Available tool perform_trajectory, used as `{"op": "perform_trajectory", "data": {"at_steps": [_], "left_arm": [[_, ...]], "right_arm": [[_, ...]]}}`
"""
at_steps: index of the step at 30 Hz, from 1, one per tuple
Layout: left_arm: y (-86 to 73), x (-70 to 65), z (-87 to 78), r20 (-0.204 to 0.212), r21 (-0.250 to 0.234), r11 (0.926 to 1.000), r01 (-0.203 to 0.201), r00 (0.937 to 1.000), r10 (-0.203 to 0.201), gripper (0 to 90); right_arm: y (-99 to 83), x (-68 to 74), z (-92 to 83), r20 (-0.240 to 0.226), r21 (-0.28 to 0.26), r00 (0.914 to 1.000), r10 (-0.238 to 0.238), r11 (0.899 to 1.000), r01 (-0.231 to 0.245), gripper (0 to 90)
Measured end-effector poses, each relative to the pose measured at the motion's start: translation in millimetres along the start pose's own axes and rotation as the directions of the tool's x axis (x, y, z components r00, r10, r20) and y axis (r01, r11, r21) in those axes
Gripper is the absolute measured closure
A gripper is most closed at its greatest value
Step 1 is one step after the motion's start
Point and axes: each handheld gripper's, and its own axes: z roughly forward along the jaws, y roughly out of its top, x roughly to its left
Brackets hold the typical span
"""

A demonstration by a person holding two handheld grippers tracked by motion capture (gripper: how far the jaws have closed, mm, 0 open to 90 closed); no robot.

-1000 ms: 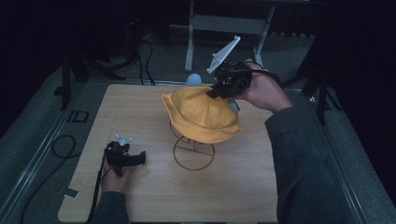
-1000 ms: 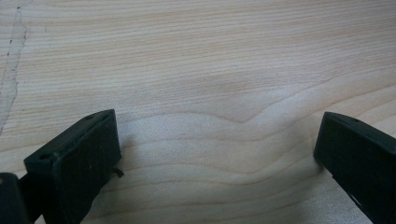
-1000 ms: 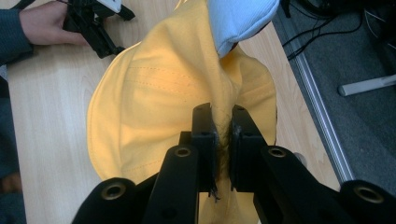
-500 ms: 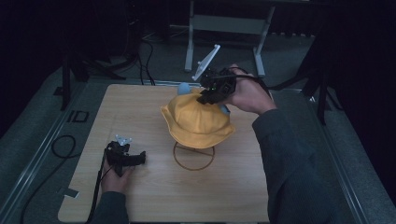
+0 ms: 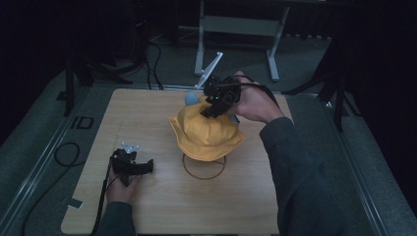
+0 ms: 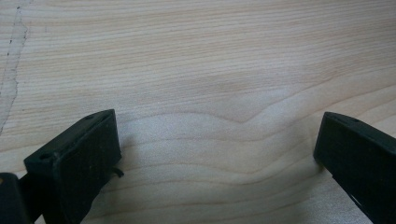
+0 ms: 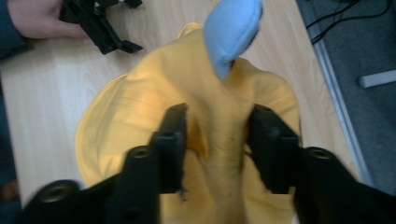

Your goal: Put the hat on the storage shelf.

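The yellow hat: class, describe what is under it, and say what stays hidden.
Under the hat a ring-shaped wire base lies on the table. A blue pad pokes out behind. The stand's stem and top are covered by the fabric.

Pale wooden table (image 5: 162,211) with visible grain, wire ring stand (image 5: 204,167) near the middle carrying a yellow hat (image 5: 206,135), left gripper (image 5: 129,166) resting flat near the left edge, small tape scrap (image 5: 74,203) at the near-left corner

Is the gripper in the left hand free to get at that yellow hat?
Probably yes: bare table lies between the left gripper and the yellow hat. Its fingers stand open and empty, though the right gripper already sits on the hat's top.
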Motion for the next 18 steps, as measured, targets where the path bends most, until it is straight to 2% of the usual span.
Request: {"op": "perform_trajectory", "data": {"at_steps": [4, 7, 9, 11, 13, 18], "left_arm": [[0.0, 0.0, 0.0, 0.000, -0.001, 1.0000, 0.000, 1.0000, 0.000, 0.4], [0.0, 0.0, 0.0, 0.000, 0.000, 1.0000, 0.000, 1.0000, 0.000, 0.4], [0.0, 0.0, 0.0, 0.000, -0.001, 1.0000, 0.000, 1.0000, 0.000, 0.4], [0.0, 0.0, 0.0, 0.000, 0.000, 1.0000, 0.000, 1.0000, 0.000, 0.4], [0.0, 0.0, 0.0, 0.000, 0.000, 1.0000, 0.000, 1.0000, 0.000, 0.4], [0.0, 0.0, 0.0, 0.000, 0.000, 1.0000, 0.000, 1.0000, 0.000, 0.4]], "right_arm": [[-0.4, 2.5, -0.9, 0.004, 0.029, 1.0000, 0.004, 1.000, -0.004, 28.2], [-1.1, 2.5, -3.2, 0.049, 0.023, 0.9988, 0.006, 1.000, -0.007, 13.9], [-2.7, 1.7, -7.3, 0.076, -0.002, 0.9968, 0.024, 1.000, -0.024, 11.5], [-5.2, 0.0, -11.5, 0.075, -0.020, 0.9966, 0.034, 0.999, -0.033, 10.4], [-8.5, -1.8, -16.3, 0.098, -0.039, 0.9936, 0.056, 0.998, -0.052, 10.3], [-19.8, -4.0, -26.4, 0.099, -0.079, 0.9925, 0.073, 0.995, -0.065, 10.1]]}}
